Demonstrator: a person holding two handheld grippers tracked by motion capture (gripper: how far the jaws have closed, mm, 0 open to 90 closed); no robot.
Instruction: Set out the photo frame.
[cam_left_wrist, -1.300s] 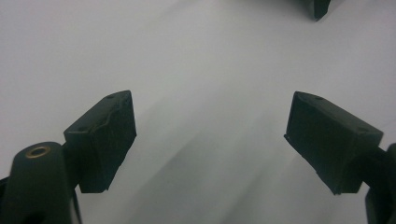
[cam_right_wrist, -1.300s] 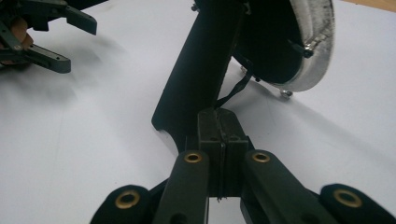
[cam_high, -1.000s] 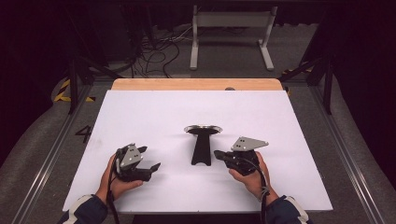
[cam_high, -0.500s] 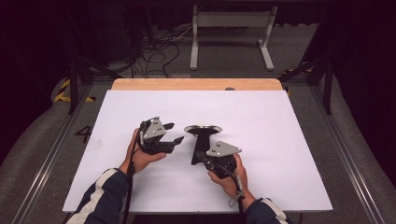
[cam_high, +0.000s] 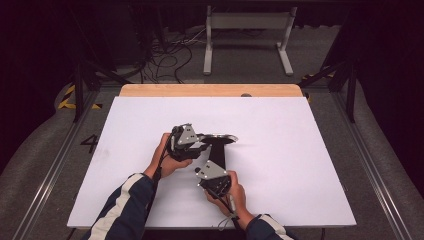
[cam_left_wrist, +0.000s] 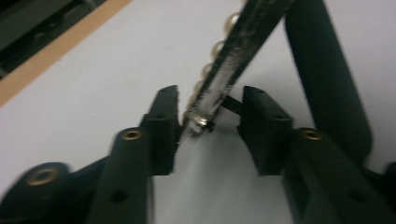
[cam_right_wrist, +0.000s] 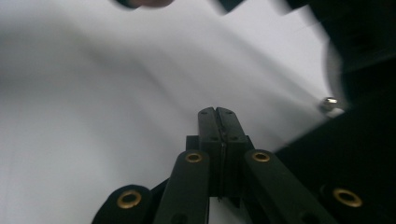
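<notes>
On the white table (cam_high: 300, 165), a black stand (cam_high: 218, 150) sits near the middle, with a flat oval top plate and a dark upright body that widens toward the person. In the left gripper view, the plate's thin scuffed edge (cam_left_wrist: 233, 60) runs between the 2 jaws, with a row of pale pearl-like beads (cam_left_wrist: 219, 46) along its far side. The left gripper (cam_high: 200, 145) has just been closing its jaws around that edge; one jaw sits right against it, the other a little off, so nothing is clamped yet. The right gripper (cam_high: 202, 172), held at the stand's near end, has its 2 jaws (cam_right_wrist: 218, 126) pressed fully together, holding nothing, beside the stand's dark base (cam_right_wrist: 355, 154).
</notes>
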